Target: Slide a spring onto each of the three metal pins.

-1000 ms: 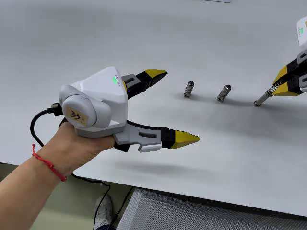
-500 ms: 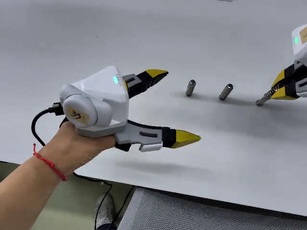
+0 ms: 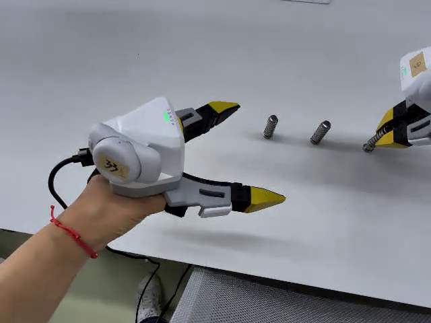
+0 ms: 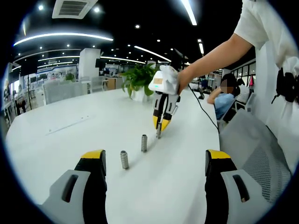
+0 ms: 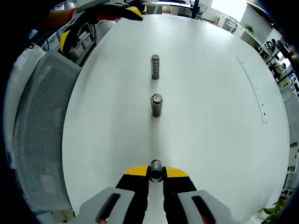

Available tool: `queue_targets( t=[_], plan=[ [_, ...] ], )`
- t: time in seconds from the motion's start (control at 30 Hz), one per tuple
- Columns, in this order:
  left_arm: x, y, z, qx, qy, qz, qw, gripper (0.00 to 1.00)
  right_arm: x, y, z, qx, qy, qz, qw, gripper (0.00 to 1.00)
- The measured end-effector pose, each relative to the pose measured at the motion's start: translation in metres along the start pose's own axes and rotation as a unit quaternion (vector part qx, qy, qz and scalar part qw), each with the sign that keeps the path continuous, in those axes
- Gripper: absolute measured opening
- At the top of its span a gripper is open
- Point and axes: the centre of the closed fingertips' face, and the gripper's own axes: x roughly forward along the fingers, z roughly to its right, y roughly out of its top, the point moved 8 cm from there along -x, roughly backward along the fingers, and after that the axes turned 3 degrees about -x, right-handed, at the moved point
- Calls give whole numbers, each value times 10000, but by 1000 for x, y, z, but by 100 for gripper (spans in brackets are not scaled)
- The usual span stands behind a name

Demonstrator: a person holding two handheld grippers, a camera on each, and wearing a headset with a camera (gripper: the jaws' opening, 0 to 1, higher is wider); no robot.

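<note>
Head view — left gripper (image 3: 249, 153), held in a hand (image 3: 111, 208) over the near edge of the table (image 3: 202, 54), jaws spread wide with nothing between them. Left spring (image 3: 270, 126) and middle spring (image 3: 320, 132) stand apart on the table, both leaning slightly. At the right edge of the view, right gripper (image 3: 385, 132) pinches the held spring (image 3: 372, 142), which slants down so its lower end meets the table.

Left gripper view — own jaws far apart and empty. The three springs sit in a row ahead, the farthest under the right gripper's tips.

Right gripper view — jaws closed on the held spring, seen end-on. The other two line up beyond it.
</note>
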Motion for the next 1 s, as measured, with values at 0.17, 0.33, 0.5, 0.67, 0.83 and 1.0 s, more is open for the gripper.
queue_targets(
  t=[0.17, 0.33, 0.5, 0.67, 0.83, 1.0],
  plan=[
    [-1, 0, -1, 6, 4, -5, 10000, 87, 3, 0, -1, 51, -13, 18, 10000, 7],
    [-1, -1, -1, 6, 1, -14, 10000, 87, 5, 1, -5, 93, -23, 19, 10000, 8],
    [-1, -1, 0, 6, 7, -14, 10000, 86, 6, 2, -5, 118, -34, 45, 9999, 8],
    [-1, -1, 0, 9, 21, -26, 10000, 86, 8, 1, -4, 151, -29, 72, 9999, 8],
    [-2, -2, -1, 23, 36, -47, 10000, 87, 5, 0, -4, 212, -35, 160, 9996, 12],
    [-2, -3, -2, 48, 29, -94, 9999, 87, -5, -1, -6, 414, -93, 375, 9984, 16]
  ],
)
